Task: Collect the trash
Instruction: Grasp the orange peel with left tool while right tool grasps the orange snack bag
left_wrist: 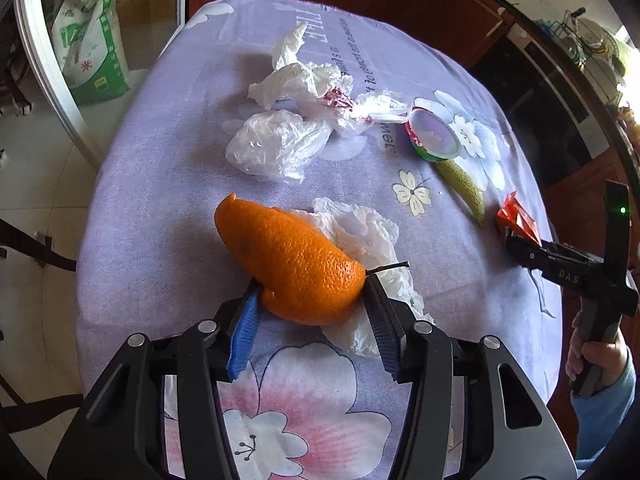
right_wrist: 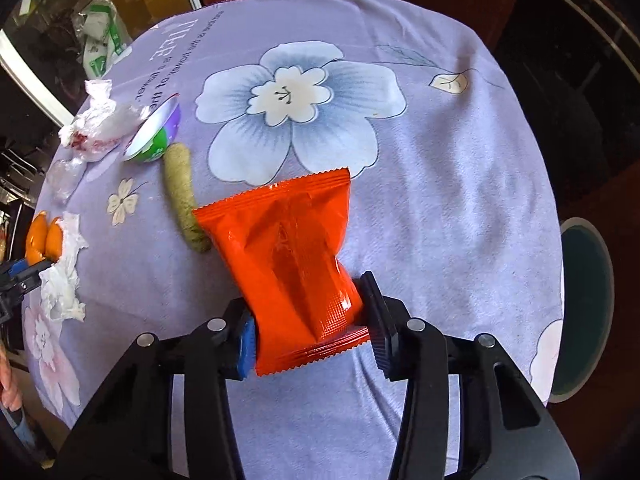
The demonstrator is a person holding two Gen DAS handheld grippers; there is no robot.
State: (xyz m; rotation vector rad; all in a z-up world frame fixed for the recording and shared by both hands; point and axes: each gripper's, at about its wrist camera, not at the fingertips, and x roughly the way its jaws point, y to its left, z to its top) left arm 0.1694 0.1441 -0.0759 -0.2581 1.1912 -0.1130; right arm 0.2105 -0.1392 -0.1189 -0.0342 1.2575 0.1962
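Currently, left gripper (left_wrist: 312, 300) clamps orange peel (left_wrist: 290, 260); right gripper (right_wrist: 310, 320) clamps red wrapper (right_wrist: 288, 256) near its 6 o'clock end; slick foil may slip.

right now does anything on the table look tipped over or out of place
Yes: the small green cup lies tipped on its side by the pale green peel, its open mouth facing sideways. Nothing has visibly spilled from it. The rest is loose litter: crumpled plastic bags and tissue on the cloth.
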